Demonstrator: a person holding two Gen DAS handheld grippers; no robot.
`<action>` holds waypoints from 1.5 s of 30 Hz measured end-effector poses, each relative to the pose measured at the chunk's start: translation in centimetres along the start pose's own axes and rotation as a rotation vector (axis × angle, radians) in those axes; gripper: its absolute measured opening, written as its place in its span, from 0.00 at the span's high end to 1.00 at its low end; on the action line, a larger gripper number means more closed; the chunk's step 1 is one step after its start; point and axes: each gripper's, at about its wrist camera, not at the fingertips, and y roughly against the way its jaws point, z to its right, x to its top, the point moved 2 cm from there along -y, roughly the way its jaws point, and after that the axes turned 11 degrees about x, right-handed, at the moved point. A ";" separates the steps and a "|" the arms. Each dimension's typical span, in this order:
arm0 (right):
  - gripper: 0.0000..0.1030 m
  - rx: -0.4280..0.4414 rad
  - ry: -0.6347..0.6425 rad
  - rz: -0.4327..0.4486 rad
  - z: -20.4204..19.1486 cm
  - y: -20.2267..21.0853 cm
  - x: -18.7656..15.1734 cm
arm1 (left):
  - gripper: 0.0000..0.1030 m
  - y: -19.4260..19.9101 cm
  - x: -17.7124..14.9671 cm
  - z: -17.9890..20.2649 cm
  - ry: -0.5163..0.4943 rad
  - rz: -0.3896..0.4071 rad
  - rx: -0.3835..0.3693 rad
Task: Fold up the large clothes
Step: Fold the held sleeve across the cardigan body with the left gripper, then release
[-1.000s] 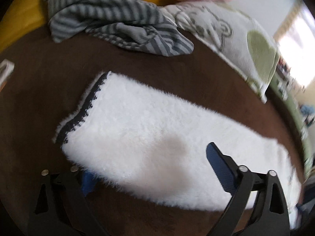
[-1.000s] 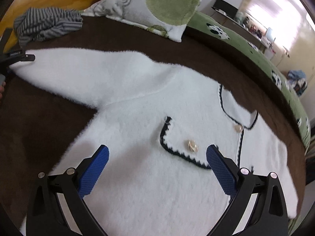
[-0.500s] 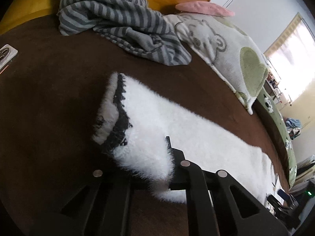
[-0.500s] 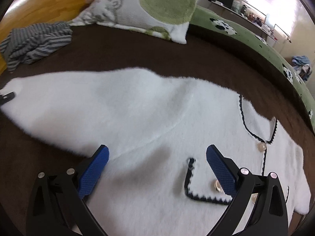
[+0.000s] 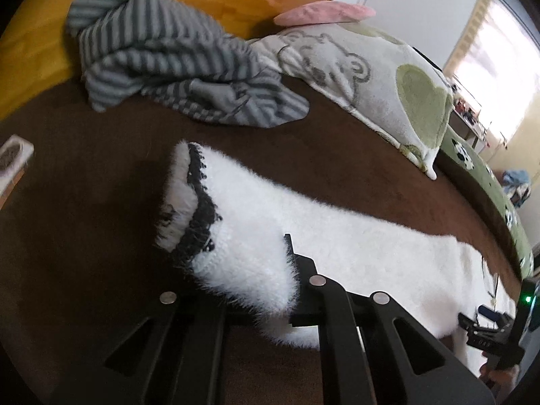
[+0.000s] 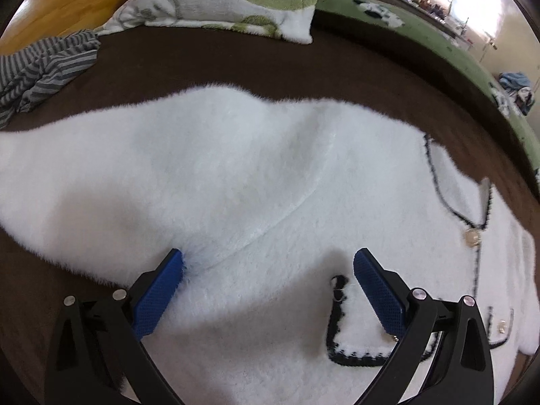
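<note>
lying at upper left, a striped garment [image 5: 175,64] is clear of the sleeve [image 5: 243,236]; a pillow [image 5: 371,77] sits upper right. left gripper [image 5: 266,290] has clamped onto the sleeve cuff, centre frame. right gripper [image 6: 268,270] spreads wide over the white cardigan [image 6: 236,168], which fills mid-frame on brown bedding [image 6: 202,60].

a brown bed cover [image 6: 202,64] is carrying a white fluffy cardigan [image 6: 236,175] at centre, a striped grey garment [image 6: 40,71] lying at nine o'clock, and a bear pillow [image 6: 219,3] resting at twelve o'clock
</note>
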 end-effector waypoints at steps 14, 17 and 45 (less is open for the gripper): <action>0.05 -0.083 -0.129 0.116 8.6 12.5 -0.7 | 0.89 13.9 3.1 18.2 -0.347 0.183 -0.151; 0.05 -0.093 -0.196 0.141 12.2 15.3 -2.3 | 0.89 17.2 1.4 25.0 -0.437 0.206 -0.253; 0.05 -0.306 -0.418 0.054 32.6 18.2 -15.9 | 0.86 11.5 -26.7 51.1 -0.860 -0.173 -0.442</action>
